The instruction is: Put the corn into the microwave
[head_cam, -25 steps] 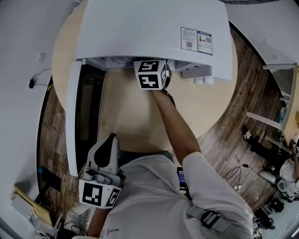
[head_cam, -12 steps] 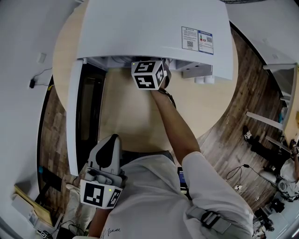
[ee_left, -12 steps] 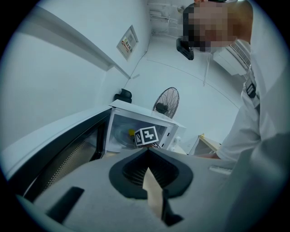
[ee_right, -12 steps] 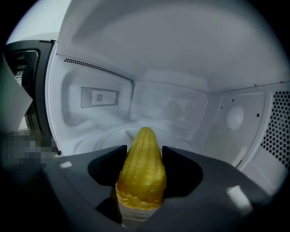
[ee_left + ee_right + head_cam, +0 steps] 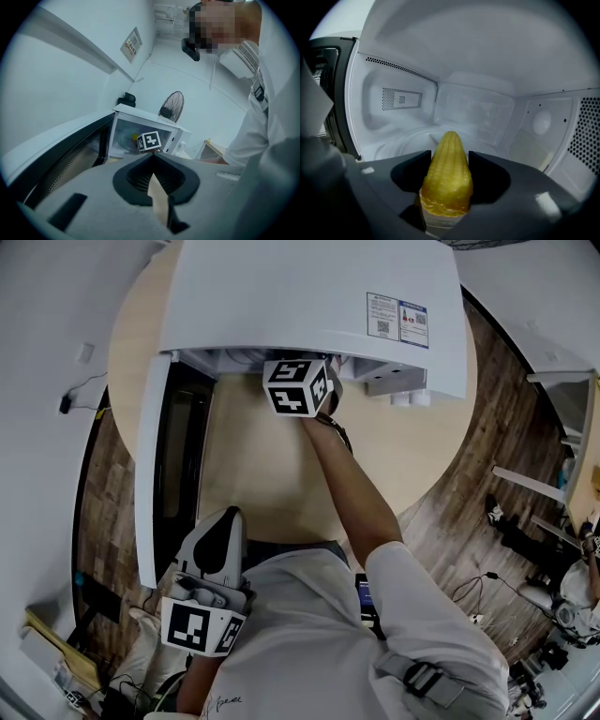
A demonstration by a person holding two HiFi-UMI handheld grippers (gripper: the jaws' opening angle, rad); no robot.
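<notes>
A yellow corn cob (image 5: pixel 446 176) points tip-first into the white microwave's cavity (image 5: pixel 473 108), with my right gripper (image 5: pixel 449 157) shut on it. The cob hangs just above the glass turntable (image 5: pixel 405 140), inside the opening. From the head view only the right gripper's marker cube (image 5: pixel 298 387) shows at the microwave (image 5: pixel 309 306) mouth; the jaws are hidden under its top. The door (image 5: pixel 148 465) stands swung open to the left. My left gripper (image 5: pixel 217 531) is held low by the person's body, shut and empty. It looks toward the microwave (image 5: pixel 123 136) from a distance.
The microwave stands on a round wooden table (image 5: pixel 403 456). The person's right arm (image 5: pixel 352 493) stretches across the table to the opening. The open door blocks the left side. A fan (image 5: pixel 171 105) stands behind the microwave. Cables and gear lie on the floor (image 5: pixel 525 549).
The right gripper's marker cube has rolled slightly and shifted a touch left at the microwave mouth. The left gripper has stayed where it was.
</notes>
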